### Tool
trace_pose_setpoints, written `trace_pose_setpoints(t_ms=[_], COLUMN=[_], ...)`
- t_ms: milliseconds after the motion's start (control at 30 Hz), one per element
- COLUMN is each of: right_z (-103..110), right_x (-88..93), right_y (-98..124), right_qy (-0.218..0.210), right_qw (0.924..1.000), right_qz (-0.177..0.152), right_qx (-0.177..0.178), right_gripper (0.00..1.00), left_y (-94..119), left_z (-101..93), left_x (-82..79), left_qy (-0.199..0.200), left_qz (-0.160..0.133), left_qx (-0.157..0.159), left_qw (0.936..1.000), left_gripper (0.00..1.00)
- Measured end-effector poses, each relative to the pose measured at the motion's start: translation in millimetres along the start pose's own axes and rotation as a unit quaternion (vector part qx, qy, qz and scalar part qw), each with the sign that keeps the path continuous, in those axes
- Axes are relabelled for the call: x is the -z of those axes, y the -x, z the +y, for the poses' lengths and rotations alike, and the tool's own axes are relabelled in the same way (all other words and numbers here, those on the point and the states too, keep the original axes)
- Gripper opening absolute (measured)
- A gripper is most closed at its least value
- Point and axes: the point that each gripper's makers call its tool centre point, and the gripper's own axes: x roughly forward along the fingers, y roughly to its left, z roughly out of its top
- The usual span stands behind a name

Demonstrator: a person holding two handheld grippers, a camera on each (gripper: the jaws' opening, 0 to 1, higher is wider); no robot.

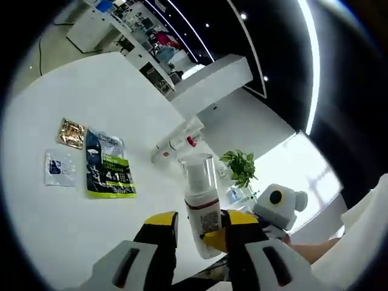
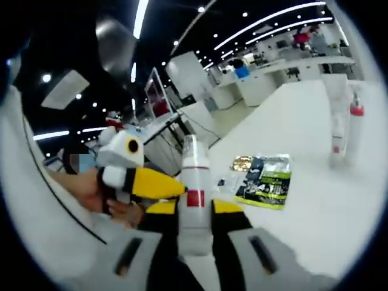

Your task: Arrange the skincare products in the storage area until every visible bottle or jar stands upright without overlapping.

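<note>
Pump bottle [image 1: 202, 206] sits clamped by both hand-held grippers [image 1: 200, 233] [image 2: 195, 212]; left gripper view adds a potted plant [image 1: 240, 166], seemingly.

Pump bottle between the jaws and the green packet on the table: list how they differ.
The pump bottle is a white cylinder with a clear cap and red band; the green packet is a flat pouch printed green and black. The pump bottle sits between the jaws of the right gripper; the green packet lies flat on the white table, untouched.
</note>
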Motion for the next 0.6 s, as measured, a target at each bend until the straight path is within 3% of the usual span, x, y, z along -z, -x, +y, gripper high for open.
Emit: trace_pose_setpoints(t_ms=[333, 533, 600], right_z=[0.4, 3.6, 4.4], right_x=[5.5, 7.3, 9.0], right_y=[1.6, 0.5, -0.8], right_qy=[0.061, 0.072, 0.062], right_qw=[0.9975, 0.9966, 0.997], right_qz=[0.03, 0.04, 0.048], right_qx=[0.021, 0.006, 0.0], right_gripper=[0.19, 0.19, 0.19], left_y=[-4.7, 0.8, 1.4], left_z=[-2.7, 0.6, -0.6], left_x=[1.7, 4.3, 5.1], left_qy=[-0.008, 0.014, 0.001], left_qz=[0.007, 0.01, 0.009], left_qx=[-0.007, 0.0, 0.001], left_qw=[0.9999, 0.9998, 1.0], left_gripper=[0.23, 0.21, 0.2])
